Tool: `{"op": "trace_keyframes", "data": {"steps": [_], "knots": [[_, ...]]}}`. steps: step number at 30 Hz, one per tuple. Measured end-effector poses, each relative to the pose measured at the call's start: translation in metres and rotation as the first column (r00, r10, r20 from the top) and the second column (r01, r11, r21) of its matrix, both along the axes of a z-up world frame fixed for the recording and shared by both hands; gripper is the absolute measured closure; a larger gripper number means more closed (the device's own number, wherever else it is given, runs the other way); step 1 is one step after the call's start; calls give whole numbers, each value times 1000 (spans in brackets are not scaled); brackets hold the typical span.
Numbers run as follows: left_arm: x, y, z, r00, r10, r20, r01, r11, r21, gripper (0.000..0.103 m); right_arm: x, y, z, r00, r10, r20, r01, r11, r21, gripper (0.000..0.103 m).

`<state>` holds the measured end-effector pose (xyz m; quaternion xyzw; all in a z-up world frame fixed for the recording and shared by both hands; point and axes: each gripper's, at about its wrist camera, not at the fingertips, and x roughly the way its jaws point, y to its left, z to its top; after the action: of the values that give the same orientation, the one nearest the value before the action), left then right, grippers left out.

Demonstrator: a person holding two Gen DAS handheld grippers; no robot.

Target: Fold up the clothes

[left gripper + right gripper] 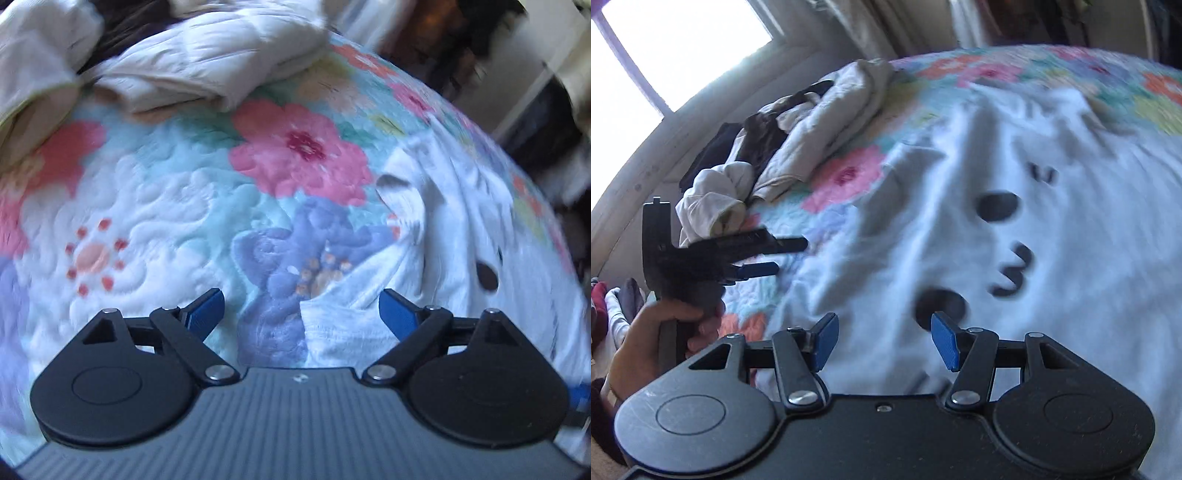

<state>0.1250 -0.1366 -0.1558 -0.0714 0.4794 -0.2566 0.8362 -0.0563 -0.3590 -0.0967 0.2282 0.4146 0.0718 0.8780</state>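
Observation:
A white T-shirt (1015,229) with a black face print lies spread on the floral quilt (846,173); it also shows at the right of the left wrist view (461,236). My left gripper (301,308) is open, low over the quilt, with the shirt's edge between its blue pads (397,312). It also appears from the side in the right wrist view (786,254), held in a hand at the shirt's left edge. My right gripper (884,339) is open just above the shirt near a black dot of the print. Neither holds anything.
A pile of cream and dark clothes (798,140) lies on the quilt's far left side, also at the top of the left wrist view (207,62). A bright window (676,48) and wall are behind it. More clothes (613,306) lie beside the bed.

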Motion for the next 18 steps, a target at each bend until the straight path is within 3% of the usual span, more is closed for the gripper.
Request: {"op": "trace_keyframes", "data": {"steps": [3,4,5,6,7,10,13,14,16,17,18], "knots": [[-3,-7,-15,996,-80,-30,77,993,-92,26,33,14,-4,1000,-3,2,3,999,44,42],[-5,-10,-16,996,-89,-7,88,993,-84,39,41,17,-8,1000,-15,0,15,998,57,42],[-7,-13,-16,995,-97,13,98,992,-77,80,48,18,-12,1000,-29,-2,29,997,65,42],[-6,-14,-17,995,-98,10,98,992,-85,96,53,18,-16,999,-43,-5,44,996,72,42],[-6,-10,-16,997,-74,14,75,992,-105,98,56,18,-21,998,-60,-9,60,995,81,42],[-23,9,13,984,43,170,-18,989,-144,98,51,11,-31,995,-99,-19,101,989,110,42],[-61,12,40,931,64,358,-26,994,-110,101,42,4,-38,994,-109,-4,109,991,78,42],[-65,8,37,940,57,338,-24,995,-101,101,40,2,-41,994,-111,-2,111,992,61,42],[-56,-5,18,982,1,188,16,996,-92,101,40,-3,-52,993,-114,-22,115,992,44,42],[-52,-11,5,992,4,123,2,999,-50,101,38,-6,-58,993,-117,-31,119,992,49,42],[-48,-16,-3,993,8,120,-8,1000,1,100,36,-9,-62,992,-121,-35,122,991,60,42]]}}
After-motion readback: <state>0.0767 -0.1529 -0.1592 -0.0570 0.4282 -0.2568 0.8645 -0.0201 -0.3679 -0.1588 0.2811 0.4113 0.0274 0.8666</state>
